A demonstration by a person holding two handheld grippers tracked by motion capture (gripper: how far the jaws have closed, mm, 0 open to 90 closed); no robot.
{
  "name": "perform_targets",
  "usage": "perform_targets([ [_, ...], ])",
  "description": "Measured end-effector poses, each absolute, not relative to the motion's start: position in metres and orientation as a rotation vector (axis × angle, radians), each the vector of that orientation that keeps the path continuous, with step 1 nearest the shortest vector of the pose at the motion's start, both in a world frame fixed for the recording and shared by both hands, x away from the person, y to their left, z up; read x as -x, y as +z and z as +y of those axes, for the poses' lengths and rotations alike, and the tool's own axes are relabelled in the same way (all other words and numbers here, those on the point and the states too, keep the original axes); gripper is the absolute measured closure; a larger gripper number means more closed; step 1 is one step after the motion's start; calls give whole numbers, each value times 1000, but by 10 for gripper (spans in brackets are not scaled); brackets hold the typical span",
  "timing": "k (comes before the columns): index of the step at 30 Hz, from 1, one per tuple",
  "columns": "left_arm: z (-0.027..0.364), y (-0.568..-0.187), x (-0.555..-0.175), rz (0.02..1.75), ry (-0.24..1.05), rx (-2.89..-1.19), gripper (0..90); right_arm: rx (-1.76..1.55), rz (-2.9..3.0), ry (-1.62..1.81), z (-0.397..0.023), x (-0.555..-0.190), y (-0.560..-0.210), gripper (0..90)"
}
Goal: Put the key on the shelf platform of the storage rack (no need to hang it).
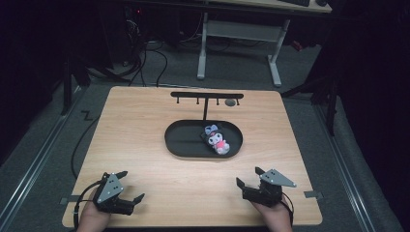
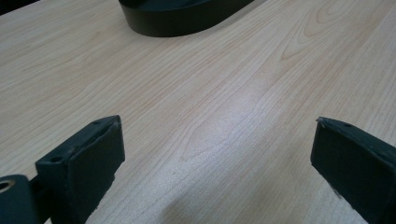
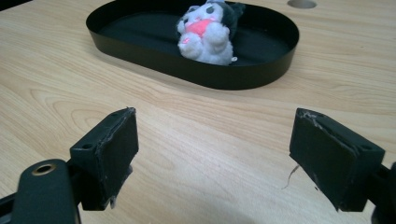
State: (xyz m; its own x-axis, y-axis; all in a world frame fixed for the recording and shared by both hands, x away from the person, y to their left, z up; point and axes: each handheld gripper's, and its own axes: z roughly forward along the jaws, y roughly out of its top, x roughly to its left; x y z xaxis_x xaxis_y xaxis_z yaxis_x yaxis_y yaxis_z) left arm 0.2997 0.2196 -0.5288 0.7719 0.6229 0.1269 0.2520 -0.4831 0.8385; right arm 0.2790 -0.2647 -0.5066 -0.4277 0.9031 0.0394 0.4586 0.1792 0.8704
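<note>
A small plush toy with a black hood, white body and pink front lies on its back in the right half of a black oval tray at the table's middle. In the right gripper view the plush toy lies inside the tray, well beyond the jaws. My right gripper rests near the table's front right edge, open, with bare wood between its pads. My left gripper sits at the front left, open and holding nothing, with the tray's rim far ahead of it.
A black T-shaped rack with small hooks rises behind the tray. A round hole is cut in the wooden table near the rack. Beyond the table stand a white desk frame and cables on grey floor.
</note>
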Motion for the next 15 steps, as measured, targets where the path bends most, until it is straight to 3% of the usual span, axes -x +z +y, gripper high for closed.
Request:
perform_targets([
  [15, 223, -525, -296, 633, 529, -2058, 34, -1303, 1990, 1144, -252, -285, -510, 167],
])
